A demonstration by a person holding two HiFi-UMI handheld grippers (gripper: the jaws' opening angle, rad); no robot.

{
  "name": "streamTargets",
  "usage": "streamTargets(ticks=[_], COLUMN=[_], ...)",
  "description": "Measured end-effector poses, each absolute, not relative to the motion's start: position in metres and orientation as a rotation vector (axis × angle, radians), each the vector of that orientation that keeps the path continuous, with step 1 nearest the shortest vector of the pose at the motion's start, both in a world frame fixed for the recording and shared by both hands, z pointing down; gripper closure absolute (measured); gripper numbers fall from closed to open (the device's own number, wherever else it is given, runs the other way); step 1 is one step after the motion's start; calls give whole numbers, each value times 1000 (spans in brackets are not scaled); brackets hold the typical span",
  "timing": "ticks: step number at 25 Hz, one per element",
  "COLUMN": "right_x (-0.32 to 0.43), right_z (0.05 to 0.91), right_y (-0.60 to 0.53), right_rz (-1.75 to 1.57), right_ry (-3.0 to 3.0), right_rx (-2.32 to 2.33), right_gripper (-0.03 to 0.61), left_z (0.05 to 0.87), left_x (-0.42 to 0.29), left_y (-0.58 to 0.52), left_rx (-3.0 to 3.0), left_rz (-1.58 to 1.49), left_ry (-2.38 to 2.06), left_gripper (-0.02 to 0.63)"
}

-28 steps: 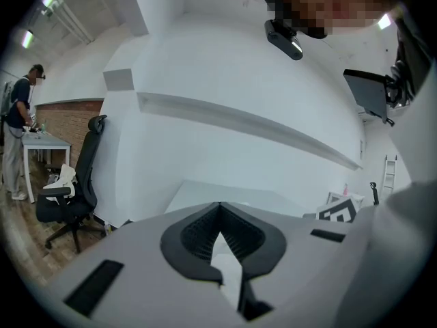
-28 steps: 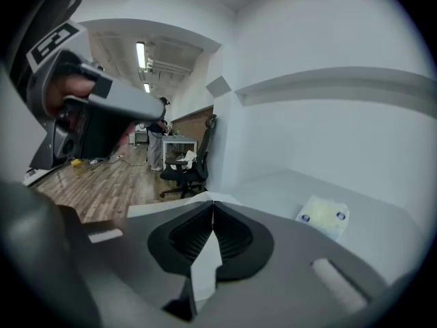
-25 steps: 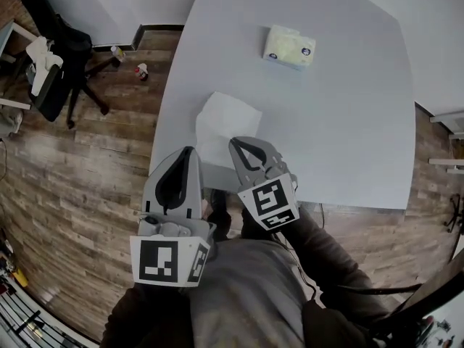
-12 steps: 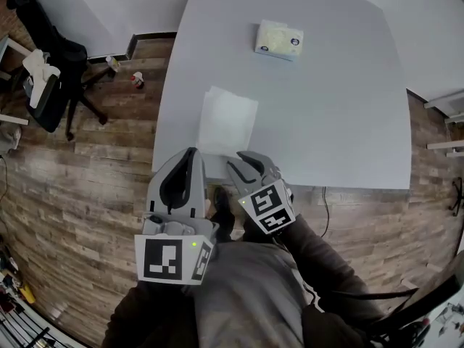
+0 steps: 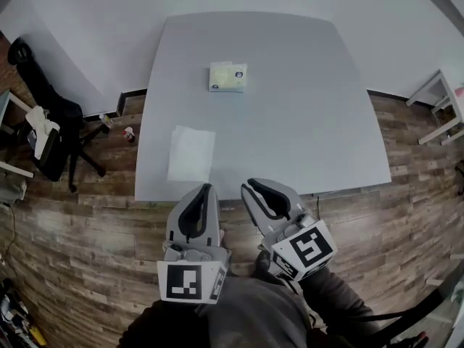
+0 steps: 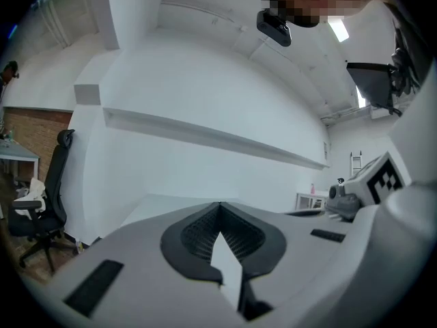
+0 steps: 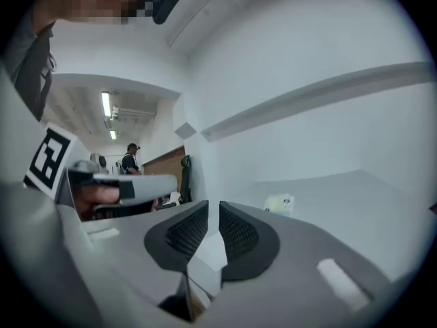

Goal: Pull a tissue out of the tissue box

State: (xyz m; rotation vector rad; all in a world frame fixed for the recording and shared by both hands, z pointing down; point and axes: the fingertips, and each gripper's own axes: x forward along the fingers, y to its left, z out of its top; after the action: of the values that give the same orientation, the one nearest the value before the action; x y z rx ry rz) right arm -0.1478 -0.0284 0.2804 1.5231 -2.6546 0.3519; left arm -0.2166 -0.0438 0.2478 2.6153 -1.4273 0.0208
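Observation:
The pale yellow tissue box [image 5: 228,77] sits toward the far side of the grey table [image 5: 304,122], and the right gripper view also shows this tissue box [image 7: 280,203] ahead. One white tissue [image 5: 191,153] lies flat near the table's front left edge. Both grippers hang off the table's near edge, over the wood floor. My left gripper [image 5: 206,191] is shut with its tips meeting and nothing in them, as the left gripper [image 6: 220,205] shows in its own view. My right gripper [image 5: 262,188] is closing, with a narrow gap left and nothing between the pads of the right gripper [image 7: 214,206].
A black office chair [image 5: 45,129] stands on the floor at the left, with small bottles [image 5: 116,125] beside the table's corner. A white side table [image 5: 440,101] is at the right. A person [image 7: 130,161] stands far off in the right gripper view.
Both grippers have drawn back from the table's edge toward the body and risen. The right gripper has come away from the tissue's near edge, and the tissue stays flat on the table.

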Motion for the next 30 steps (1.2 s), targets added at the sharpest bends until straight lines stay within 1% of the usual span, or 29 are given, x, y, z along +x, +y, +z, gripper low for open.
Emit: streamTargets(ticks=[4, 10, 15, 30], right_x=[-90, -39, -29, -13], right_z=[223, 203, 194, 189], right_y=[32, 110, 129, 164], right_rz=[269, 295, 261, 135], right_ry=[-2696, -2711, -2737, -2692], right_rx=[1637, 1707, 1737, 1782], right_gripper=[572, 575, 577, 578], left_z=[225, 212, 183, 184], left_x=[-155, -89, -72, -44], left_y=[18, 97, 109, 145], left_rx=[2701, 2744, 2815, 2876], left_rz=[7, 73, -44, -13], left_ry=[-1390, -1323, -1376, -1294], left_gripper=[612, 612, 612, 612])
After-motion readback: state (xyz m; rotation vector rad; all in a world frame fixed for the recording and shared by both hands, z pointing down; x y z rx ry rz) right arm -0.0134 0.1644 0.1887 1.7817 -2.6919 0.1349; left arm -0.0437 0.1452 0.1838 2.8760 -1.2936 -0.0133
